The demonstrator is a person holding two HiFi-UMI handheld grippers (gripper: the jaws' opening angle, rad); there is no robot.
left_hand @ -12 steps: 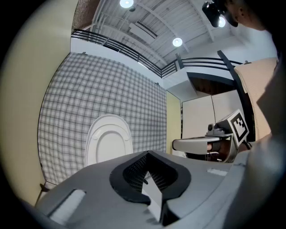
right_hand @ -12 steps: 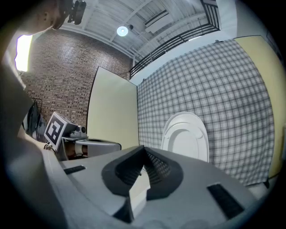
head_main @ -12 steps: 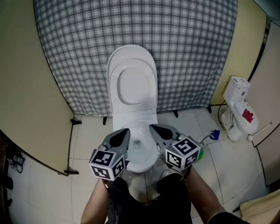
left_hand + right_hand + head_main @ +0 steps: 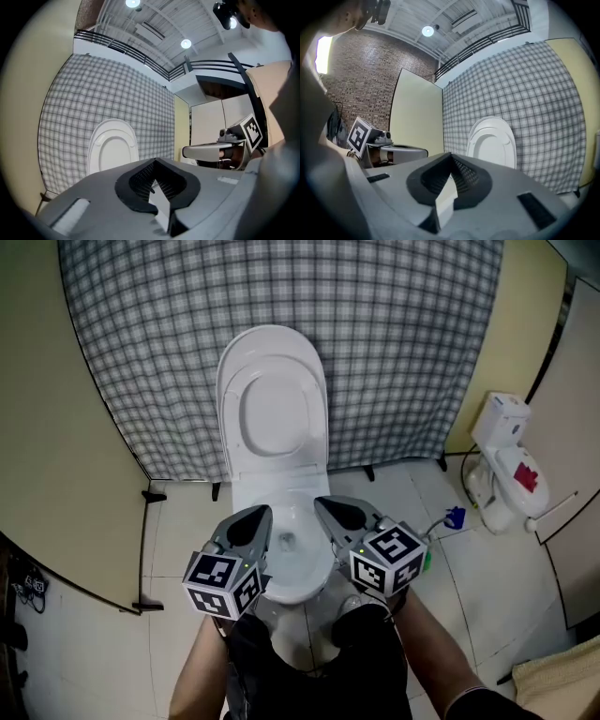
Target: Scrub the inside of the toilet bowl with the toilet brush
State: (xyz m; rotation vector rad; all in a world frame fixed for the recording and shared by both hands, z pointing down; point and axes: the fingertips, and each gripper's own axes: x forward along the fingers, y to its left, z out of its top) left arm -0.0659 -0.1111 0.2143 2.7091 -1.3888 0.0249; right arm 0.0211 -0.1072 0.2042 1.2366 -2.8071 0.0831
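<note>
The white toilet (image 4: 279, 486) stands in the middle of the head view with its lid (image 4: 274, 399) raised against a checked curtain. Both grippers hover level over the front of the bowl (image 4: 289, 563). My left gripper (image 4: 255, 515) is over the bowl's left rim, shut and empty. My right gripper (image 4: 328, 506) is over the right rim, also shut and empty. The left gripper view shows its jaws (image 4: 157, 180) closed, the lid (image 4: 112, 150) ahead and the right gripper (image 4: 206, 151) beside. The right gripper view shows closed jaws (image 4: 447, 180). I cannot make out a toilet brush for sure.
A small blue object (image 4: 456, 517) and a bit of green (image 4: 428, 560) lie on the tiled floor right of the bowl. A white unit with a red label (image 4: 506, 465) stands at the far right. Beige partitions (image 4: 66, 427) flank the checked curtain (image 4: 394, 343).
The whole head view has slid slightly left. Both grippers keep their places over the bowl and stay shut.
</note>
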